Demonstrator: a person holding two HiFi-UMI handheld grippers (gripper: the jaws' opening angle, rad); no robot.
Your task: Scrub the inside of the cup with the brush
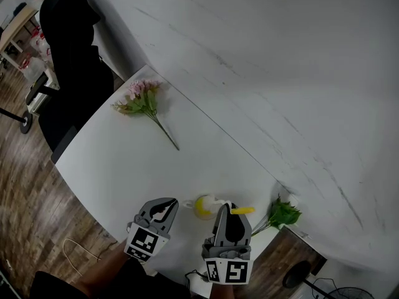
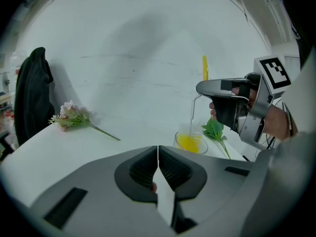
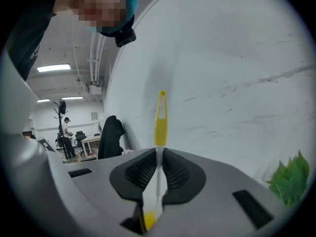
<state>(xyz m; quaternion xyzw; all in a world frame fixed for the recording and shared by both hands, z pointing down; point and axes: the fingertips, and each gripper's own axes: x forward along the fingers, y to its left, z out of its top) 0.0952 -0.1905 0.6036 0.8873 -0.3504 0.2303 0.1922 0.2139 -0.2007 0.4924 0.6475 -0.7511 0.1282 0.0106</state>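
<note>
A clear cup (image 1: 204, 207) stands near the table's front edge, with the brush's yellow head inside it (image 2: 190, 142). The brush's thin pale stem rises out of the cup to a yellow handle (image 2: 205, 69). My right gripper (image 1: 227, 209) hangs over the cup's right side, shut on that stem, and in the right gripper view the stem passes between the jaws (image 3: 159, 158) with the handle (image 3: 160, 118) sticking out beyond them. My left gripper (image 1: 168, 205) sits just left of the cup, apart from it, with its jaws (image 2: 158, 166) shut on nothing.
A pink flower sprig (image 1: 142, 99) lies at the table's far left. A green leafy stem (image 1: 283, 213) lies right of the cup. The white table (image 1: 124, 167) meets a white wall behind. A chair draped with a black jacket (image 1: 68, 55) stands beyond the left corner.
</note>
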